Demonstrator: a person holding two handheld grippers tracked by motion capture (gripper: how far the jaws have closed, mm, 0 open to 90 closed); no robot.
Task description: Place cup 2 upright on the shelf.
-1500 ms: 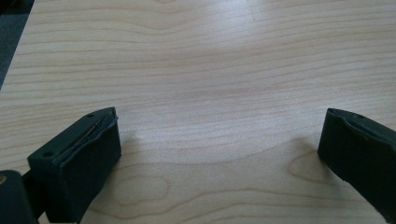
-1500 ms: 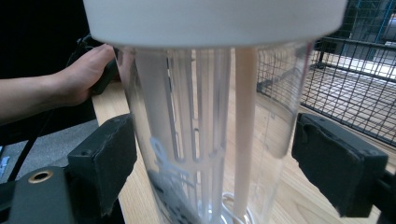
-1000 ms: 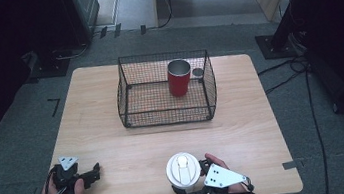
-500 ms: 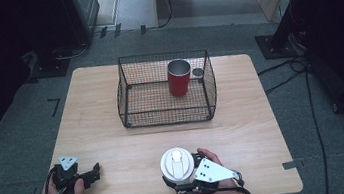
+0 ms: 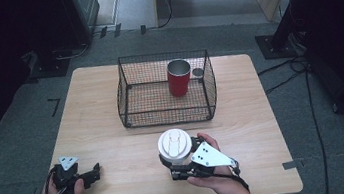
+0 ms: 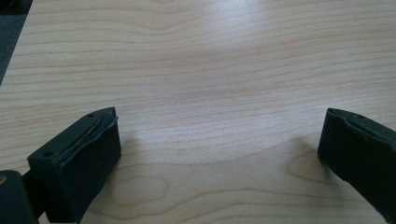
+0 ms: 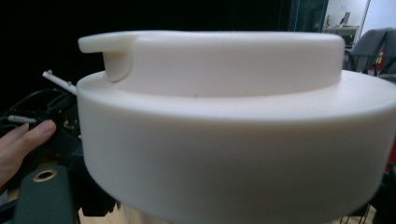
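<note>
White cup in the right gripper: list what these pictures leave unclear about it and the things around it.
- High view: the cup's body is hidden under its own lid, and the right gripper and hand cover its base.
- Right gripper view: the lid blocks the jaws, so their contact cannot be seen.
- High view: the small grey thing behind the red cup in the basket is too small to identify.

You see: one desk (image 5: 99,132), one wire basket (image 5: 167,108), one red cup (image 5: 179,77), one white-lidded cup (image 5: 175,146), two grippers: left (image 5: 95,170), right (image 5: 169,162).
</note>
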